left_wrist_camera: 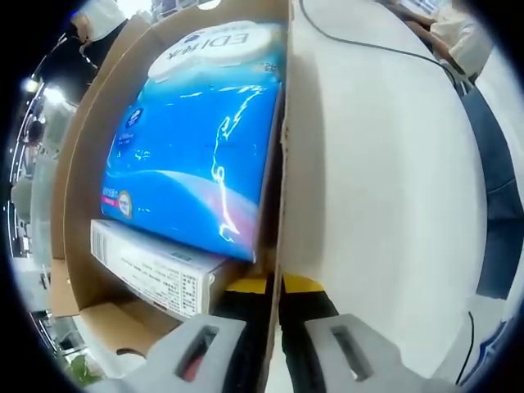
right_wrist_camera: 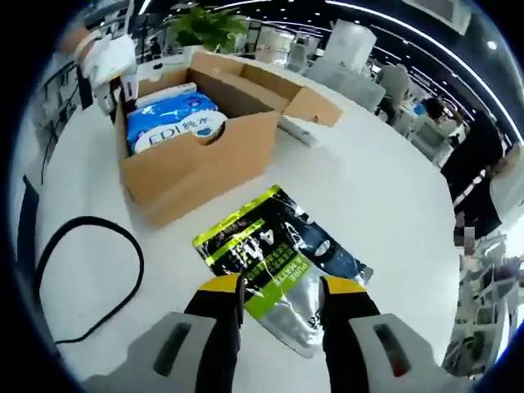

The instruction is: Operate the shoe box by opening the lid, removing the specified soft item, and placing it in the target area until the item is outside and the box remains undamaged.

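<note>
The left gripper (left_wrist_camera: 274,327) pinches the shoe box (left_wrist_camera: 277,164) wall between its jaws. The right gripper (right_wrist_camera: 280,304) holds its jaws spread around a silver-green pouch (right_wrist_camera: 278,266) lying on the white table (right_wrist_camera: 385,205) in an open-plan office. The open box holds a blue wipes pack (left_wrist_camera: 192,139) and a white carton (left_wrist_camera: 155,274).

Left tongs (left_wrist_camera: 274,307) clamped shut, right tongs (right_wrist_camera: 280,304) parted, empty.
</note>
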Action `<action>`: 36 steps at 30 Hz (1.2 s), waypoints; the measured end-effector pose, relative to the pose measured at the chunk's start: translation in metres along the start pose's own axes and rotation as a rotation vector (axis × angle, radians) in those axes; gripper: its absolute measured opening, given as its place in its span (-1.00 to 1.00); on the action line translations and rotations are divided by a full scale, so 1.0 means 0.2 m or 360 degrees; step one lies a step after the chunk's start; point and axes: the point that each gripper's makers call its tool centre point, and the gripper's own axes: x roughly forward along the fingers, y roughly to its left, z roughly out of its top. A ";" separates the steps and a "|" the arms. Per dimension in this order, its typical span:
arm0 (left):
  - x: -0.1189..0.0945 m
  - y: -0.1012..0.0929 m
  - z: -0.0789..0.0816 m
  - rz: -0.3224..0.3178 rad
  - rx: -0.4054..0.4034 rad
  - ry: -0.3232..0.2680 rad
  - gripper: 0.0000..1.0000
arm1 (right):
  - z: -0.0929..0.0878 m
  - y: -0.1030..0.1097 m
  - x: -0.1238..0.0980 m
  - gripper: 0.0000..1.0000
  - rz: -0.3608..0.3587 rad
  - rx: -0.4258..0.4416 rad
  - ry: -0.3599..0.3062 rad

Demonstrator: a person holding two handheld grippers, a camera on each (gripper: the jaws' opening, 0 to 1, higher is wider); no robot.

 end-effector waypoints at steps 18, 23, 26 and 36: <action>0.00 0.00 0.00 -0.0004 -0.0005 -0.0004 -0.95 | -0.07 0.05 0.13 0.16 -0.0064 0.0422 0.0083; 0.00 0.00 0.00 0.0000 -0.0007 -0.0003 -0.95 | -0.05 0.07 0.08 0.15 -0.0086 0.0388 0.0011; 0.00 -0.01 0.00 0.0000 -0.0005 -0.0002 -0.95 | -0.04 0.07 0.08 0.15 -0.0076 0.0375 -0.0003; -0.01 -0.01 0.01 0.0004 -0.0003 0.0003 -0.95 | -0.03 0.04 0.08 0.15 -0.0050 0.0388 0.0037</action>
